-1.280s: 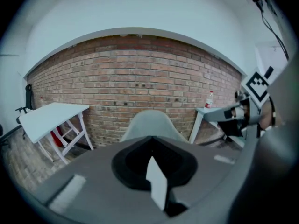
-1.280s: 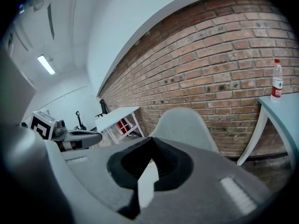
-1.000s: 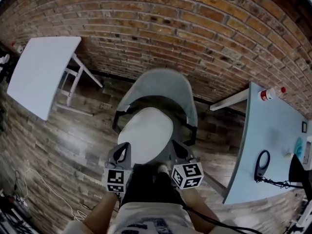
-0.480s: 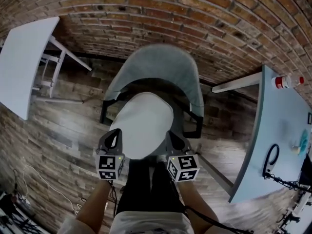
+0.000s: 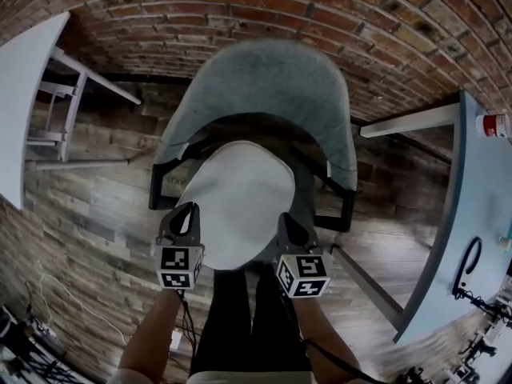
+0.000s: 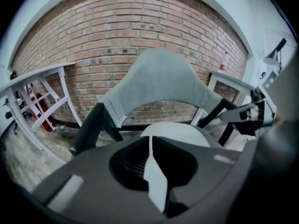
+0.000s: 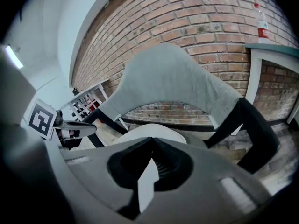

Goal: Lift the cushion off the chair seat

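Brick wall (image 5: 240, 22), plank floor (image 5: 96, 206), grey chair (image 5: 272, 86) facing the person. White cushion (image 5: 236, 202) lay flat on the seat. Left gripper (image 5: 187, 211) and right gripper (image 5: 290, 221) flanked its near edge, jaws together, empty, probably staged for a two-sided lift.

Cushion (image 5: 236, 198): on chair (image 5: 264, 86) seat, between the two grippers.
Left gripper (image 5: 187, 213): beside cushion's left edge.
Right gripper (image 5: 290, 224): beside its right edge.

Cushion (image 5: 236, 202) matt, chair back (image 5: 268, 86) cloth, wall (image 5: 240, 6) brick.
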Motion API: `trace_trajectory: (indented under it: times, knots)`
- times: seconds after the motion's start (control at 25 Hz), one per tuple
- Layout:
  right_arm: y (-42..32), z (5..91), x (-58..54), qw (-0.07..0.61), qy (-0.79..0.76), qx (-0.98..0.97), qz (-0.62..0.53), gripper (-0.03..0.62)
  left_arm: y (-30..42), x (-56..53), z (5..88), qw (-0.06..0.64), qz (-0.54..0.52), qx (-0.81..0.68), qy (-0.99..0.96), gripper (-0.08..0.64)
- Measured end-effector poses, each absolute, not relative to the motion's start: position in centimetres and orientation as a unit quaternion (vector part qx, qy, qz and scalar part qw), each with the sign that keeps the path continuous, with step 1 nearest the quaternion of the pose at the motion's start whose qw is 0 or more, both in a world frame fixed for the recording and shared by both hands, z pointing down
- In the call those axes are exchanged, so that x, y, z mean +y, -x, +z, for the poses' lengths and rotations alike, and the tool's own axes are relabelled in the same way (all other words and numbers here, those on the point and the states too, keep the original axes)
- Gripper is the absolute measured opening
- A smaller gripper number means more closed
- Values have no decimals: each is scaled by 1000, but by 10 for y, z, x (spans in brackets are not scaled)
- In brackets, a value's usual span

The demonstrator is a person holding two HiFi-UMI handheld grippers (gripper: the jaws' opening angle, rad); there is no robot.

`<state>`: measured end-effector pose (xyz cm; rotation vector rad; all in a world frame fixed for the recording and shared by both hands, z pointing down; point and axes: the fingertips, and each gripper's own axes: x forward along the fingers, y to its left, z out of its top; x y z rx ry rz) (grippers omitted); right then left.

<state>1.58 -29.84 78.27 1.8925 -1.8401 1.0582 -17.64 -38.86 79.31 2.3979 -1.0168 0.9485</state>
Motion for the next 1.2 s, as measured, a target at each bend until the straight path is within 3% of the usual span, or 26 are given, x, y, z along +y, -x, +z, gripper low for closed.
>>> trace_trajectory:
  times: [0.12, 0.56, 0.6, 0.64, 0.76, 1.0, 1.2]
  knots:
    - [-23, 807, -297, 151, -668, -625, 374, -2, 174, -391, 821, 193, 340, -362, -846, -3]
    - [-41, 869, -290, 162, -691, -579, 401, 2, 172, -401, 878, 209, 349, -366, -837, 109]
    - [-43, 873, -289, 164, -693, -575, 404, 13, 172, -401, 881, 214, 348, -365, -836, 122]
    - [-43, 877, -288, 164, -693, -571, 408, 69, 171, -402, 885, 218, 347, -364, -836, 136]
    - [-46, 887, -285, 162, -692, -561, 425, 78, 169, -407, 891, 225, 345, -368, -834, 177]
    - [-51, 902, -283, 162, -695, -538, 448, 201, 164, -415, 905, 230, 357, -367, -827, 291]
    - [-45, 915, -283, 156, -690, -529, 468, 271, 163, -421, 917, 249, 362, -362, -822, 325]
